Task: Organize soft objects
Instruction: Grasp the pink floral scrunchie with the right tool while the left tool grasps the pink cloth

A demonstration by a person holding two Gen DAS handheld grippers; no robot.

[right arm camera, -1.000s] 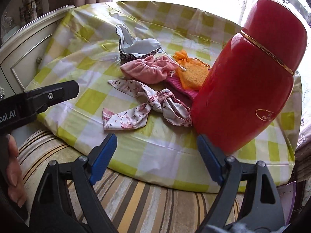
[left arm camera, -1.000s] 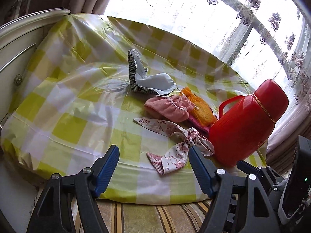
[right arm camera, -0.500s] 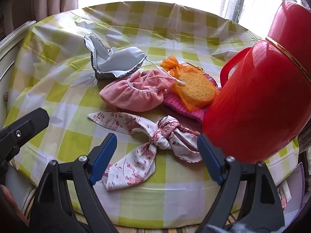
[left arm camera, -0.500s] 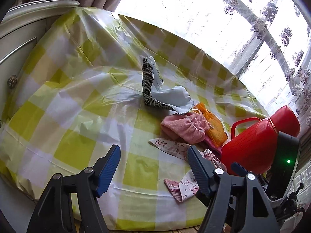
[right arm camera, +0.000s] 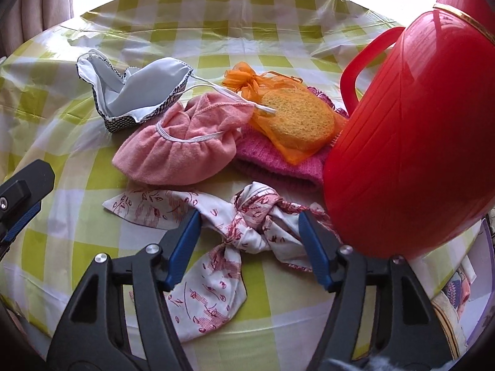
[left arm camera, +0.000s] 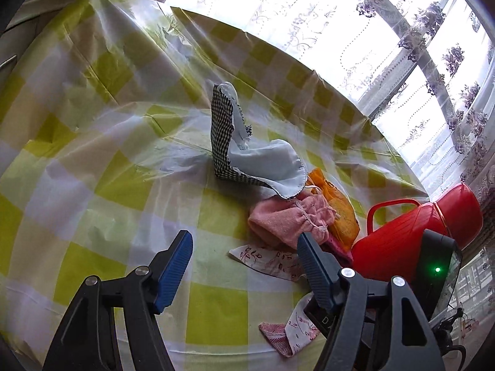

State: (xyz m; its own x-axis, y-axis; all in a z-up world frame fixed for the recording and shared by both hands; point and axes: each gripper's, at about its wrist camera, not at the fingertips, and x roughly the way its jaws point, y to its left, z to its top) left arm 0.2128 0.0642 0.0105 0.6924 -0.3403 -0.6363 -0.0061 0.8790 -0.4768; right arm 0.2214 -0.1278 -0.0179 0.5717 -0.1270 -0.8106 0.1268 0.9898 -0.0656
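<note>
The right gripper (right arm camera: 249,247) has come closer to the flowery bow (right arm camera: 247,228), low in the middle of its view. Its jaws have just been closing, with the bow's knot between them but not pinched yet. The left gripper (left arm camera: 244,267) has moved in over the counter (left arm camera: 102,185), jaws wide apart and holding nothing. The red jug (right arm camera: 411,142) looks bigger now.

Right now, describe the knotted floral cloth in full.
The floral cloth is thin white fabric with a red leaf print, tied in a central knot with loose tails spreading left and toward the table's near edge. It lies flat on the checked tablecloth, between the right gripper's open jaws, which have just been closing.
</note>
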